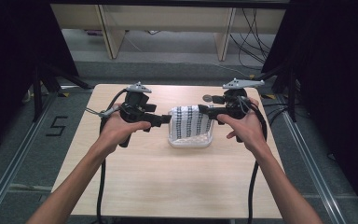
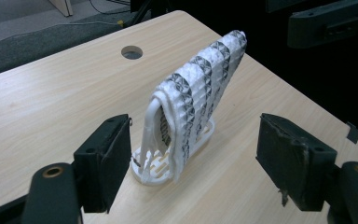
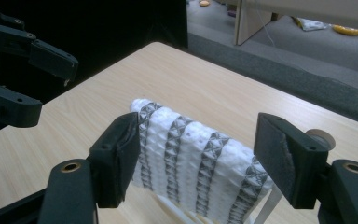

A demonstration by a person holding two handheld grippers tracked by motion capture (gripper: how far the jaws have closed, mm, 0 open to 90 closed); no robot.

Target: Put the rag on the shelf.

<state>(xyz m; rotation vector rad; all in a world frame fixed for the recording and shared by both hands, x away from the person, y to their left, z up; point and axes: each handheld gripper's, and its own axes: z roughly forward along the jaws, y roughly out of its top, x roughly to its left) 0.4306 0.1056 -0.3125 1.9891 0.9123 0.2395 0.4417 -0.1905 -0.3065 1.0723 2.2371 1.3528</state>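
high view – layout: white rack (image 1: 189, 141) near table (image 1: 135, 186) centre, patterned cloth (image 1: 191, 122) draped over it. Left gripper (image 1: 167, 118) at the cloth's 9 o'clock, right gripper (image 1: 203, 110) at about 2 o'clock, both tips at the cloth's edges.
high view – risk: rack looks light; my guess is a pull from one side only drags or tips it rather than freeing the cloth.
left gripper view – tool: jaws wide apart, nothing between the pads, no contact. Rack end and the cloth fold sit just ahead, nearer the left pad (image 2: 103, 161).
left gripper view – risk: closing here could catch the rack's hoop (image 2: 150, 126) along with the cloth, then rack lifts too. Table hole (image 2: 131, 52) at 11 o'clock of the cloth, well apart, no issue.
right gripper view – tool: jaws wide, holding nothing. Top ridge of the cloth (image 3: 200, 163) lies across the gap; left pad (image 3: 116, 156) is just beside or touching the cloth end, can't tell which.
right gripper view – risk: thick folded layers, so a shallow pinch may take the top layer only and the fold opens. Left gripper's jaws at 10 o'clock, collision possible if both close in together.
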